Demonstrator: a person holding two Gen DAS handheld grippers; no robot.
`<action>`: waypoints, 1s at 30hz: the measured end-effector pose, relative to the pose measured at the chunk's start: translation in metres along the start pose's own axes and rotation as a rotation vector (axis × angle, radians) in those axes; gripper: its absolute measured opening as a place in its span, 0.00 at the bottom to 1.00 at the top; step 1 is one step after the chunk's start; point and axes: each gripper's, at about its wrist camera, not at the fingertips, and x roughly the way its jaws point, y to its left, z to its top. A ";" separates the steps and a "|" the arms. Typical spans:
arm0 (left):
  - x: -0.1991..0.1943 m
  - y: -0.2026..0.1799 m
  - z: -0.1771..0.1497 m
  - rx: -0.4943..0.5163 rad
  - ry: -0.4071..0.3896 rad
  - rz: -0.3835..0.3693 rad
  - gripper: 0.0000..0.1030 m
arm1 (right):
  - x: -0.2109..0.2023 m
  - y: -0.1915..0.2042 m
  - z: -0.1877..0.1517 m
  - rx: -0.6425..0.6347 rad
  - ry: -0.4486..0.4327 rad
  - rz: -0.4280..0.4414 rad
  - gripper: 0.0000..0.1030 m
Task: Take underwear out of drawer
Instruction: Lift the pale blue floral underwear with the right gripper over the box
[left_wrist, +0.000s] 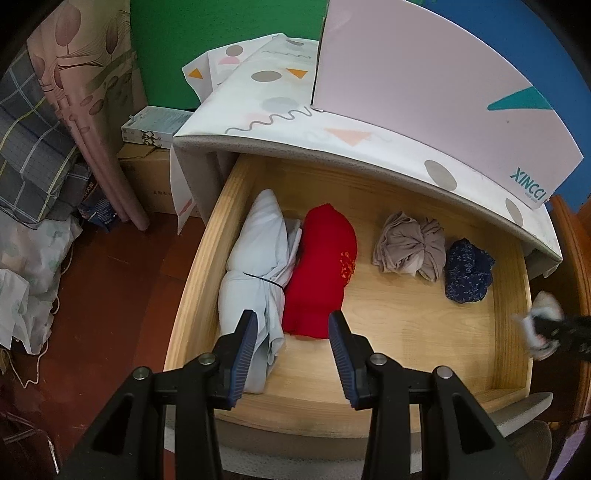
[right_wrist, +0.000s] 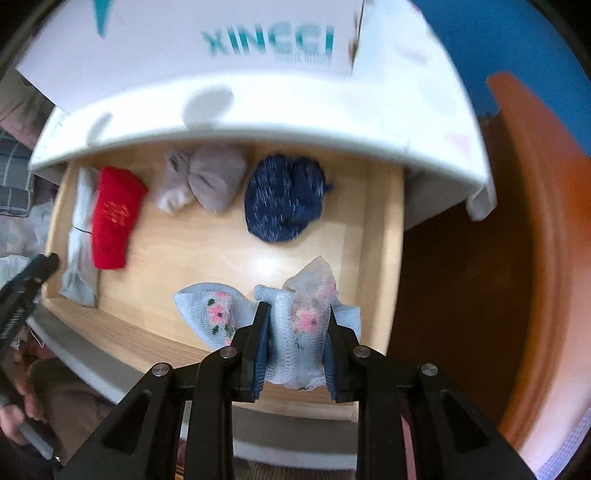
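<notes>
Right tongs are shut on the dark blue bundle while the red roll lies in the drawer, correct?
Not quite: the right tongs are shut on the pale blue floral underwear, as the right wrist view shows. The red roll does lie in the drawer.

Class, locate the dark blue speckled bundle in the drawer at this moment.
In the left wrist view the dark blue speckled bundle lies at the drawer's far right, just right of the beige bundle, tucked near the patterned tabletop's edge.

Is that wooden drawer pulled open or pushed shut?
Open. The drawer juts out from under the white top, so its floor and the rolled clothes, like the red bundle, lie in plain sight.
</notes>
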 end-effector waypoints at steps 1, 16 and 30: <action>0.000 0.000 0.000 -0.001 0.000 0.000 0.39 | -0.009 0.001 0.002 -0.002 -0.010 0.006 0.22; 0.002 0.000 0.001 -0.007 0.003 0.003 0.39 | -0.162 0.007 0.107 -0.010 -0.316 0.004 0.22; 0.004 0.000 0.000 -0.003 0.009 0.002 0.39 | -0.128 0.035 0.206 -0.029 -0.283 -0.070 0.23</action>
